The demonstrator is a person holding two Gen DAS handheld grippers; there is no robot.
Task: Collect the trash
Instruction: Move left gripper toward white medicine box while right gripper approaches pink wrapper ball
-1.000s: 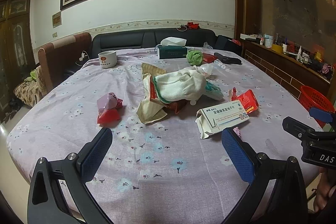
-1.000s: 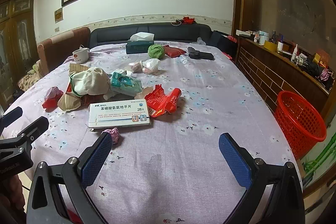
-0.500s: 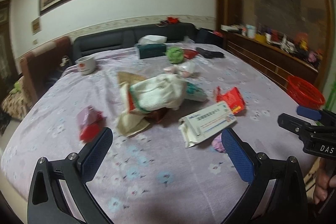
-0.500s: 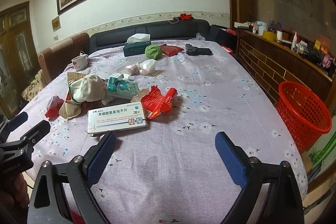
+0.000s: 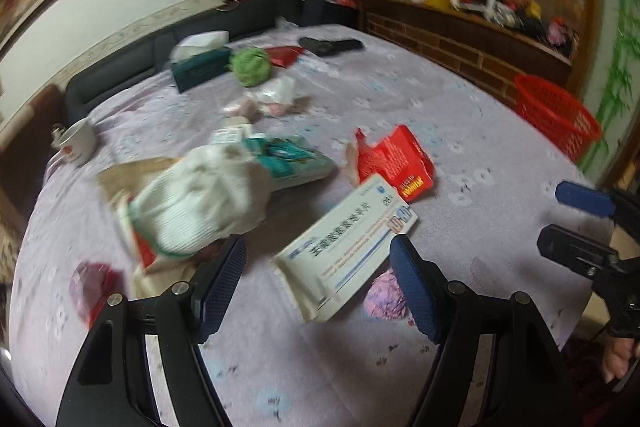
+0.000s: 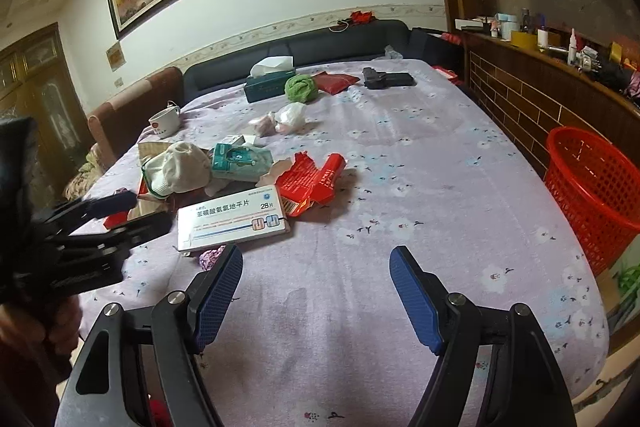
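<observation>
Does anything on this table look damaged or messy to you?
Yes. A red packet lies torn open and crumpled beside a white medicine box on the lilac tablecloth. A heap of wrappers under a white glove sits left of them.

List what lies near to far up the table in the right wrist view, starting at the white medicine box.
medicine box → red wrapper → teal pack → clear bag → green cloth → tissue box
</observation>
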